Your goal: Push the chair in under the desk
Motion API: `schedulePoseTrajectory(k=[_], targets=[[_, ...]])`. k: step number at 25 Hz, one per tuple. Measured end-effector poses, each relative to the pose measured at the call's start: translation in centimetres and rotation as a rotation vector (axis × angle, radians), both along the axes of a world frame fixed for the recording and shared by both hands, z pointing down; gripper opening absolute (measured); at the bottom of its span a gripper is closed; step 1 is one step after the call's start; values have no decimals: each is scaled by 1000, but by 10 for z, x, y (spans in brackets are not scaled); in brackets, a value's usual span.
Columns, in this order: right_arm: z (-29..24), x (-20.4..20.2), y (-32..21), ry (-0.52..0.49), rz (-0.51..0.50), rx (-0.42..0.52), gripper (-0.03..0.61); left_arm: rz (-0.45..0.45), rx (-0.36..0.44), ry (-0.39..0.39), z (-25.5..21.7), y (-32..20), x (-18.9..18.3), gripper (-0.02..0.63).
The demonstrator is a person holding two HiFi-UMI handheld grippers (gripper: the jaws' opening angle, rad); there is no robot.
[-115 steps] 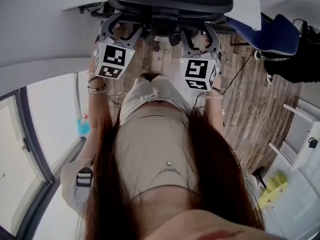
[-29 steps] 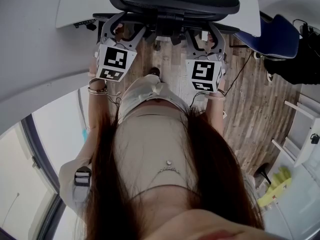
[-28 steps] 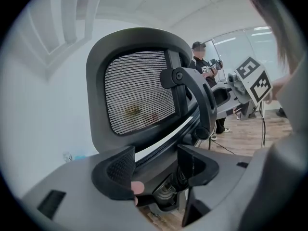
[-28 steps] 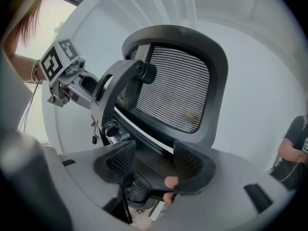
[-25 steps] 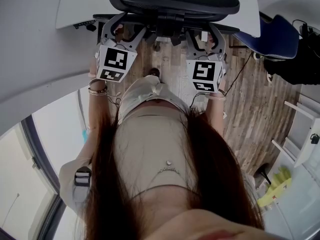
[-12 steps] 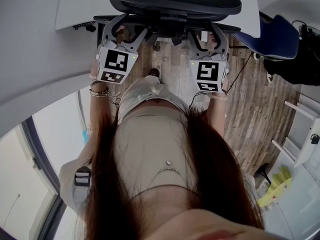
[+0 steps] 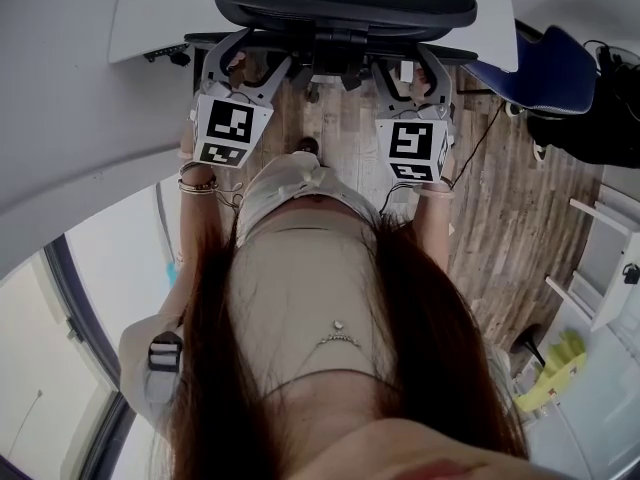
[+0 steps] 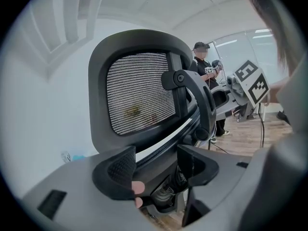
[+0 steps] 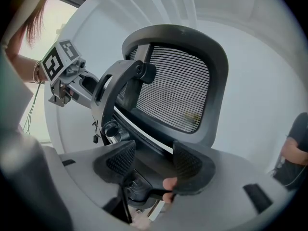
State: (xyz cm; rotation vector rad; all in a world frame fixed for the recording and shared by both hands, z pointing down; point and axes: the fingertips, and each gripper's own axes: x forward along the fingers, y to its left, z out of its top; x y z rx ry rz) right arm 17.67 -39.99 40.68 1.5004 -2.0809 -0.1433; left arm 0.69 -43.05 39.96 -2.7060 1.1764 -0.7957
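Two grippers raised side by side to the rear of the chair [image 7: 340, 0], one in each hand, marker cubes facing up toward the head camera. On the left gripper [image 8: 154, 163], jaws spread wide, pinching nothing; dark lower frame of the backrest crossing the gap between them, contact with either pad impossible to judge. A fingertip [image 8: 136, 188] peeking out beside the left-hand jaw. On the right gripper [image 9: 153, 161], jaws equally spread and likewise closed on nothing, the same frame and the mechanism below it filling the gap, fingertips [image 9: 168, 183] curled at the base of the right-hand jaw. Grey mesh panel [image 8: 139, 90] of the backrest upright just beyond both grippers, framed by a black rim with a curved support arm fixed behind it. From above, chair at the top of the head view, directly ahead of the person, top rail of the backrest lying across the near edge of the white bench [image 7: 150, 13]; seat out of sight beneath. Wood-plank floor [image 7: 500, 208] below the grippers. Stacked bracelets [image 7: 197, 178] on the left wrist. Another person [image 8: 204, 76] standing well behind, seen past the chair in the left gripper view.
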Motion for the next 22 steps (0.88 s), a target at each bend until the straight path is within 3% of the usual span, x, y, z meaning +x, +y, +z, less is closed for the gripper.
schedulePoseTrajectory(k=[10, 13, 22], targets=[[0, 3, 6, 20, 30, -20, 256, 16, 18, -4, -1, 3, -1, 258], [-6, 0, 6, -20, 39, 4, 237, 14, 29, -5, -2, 3, -2, 248], [-25, -5, 24, -89, 74, 57, 164, -23, 63, 70, -20, 21, -3, 121]])
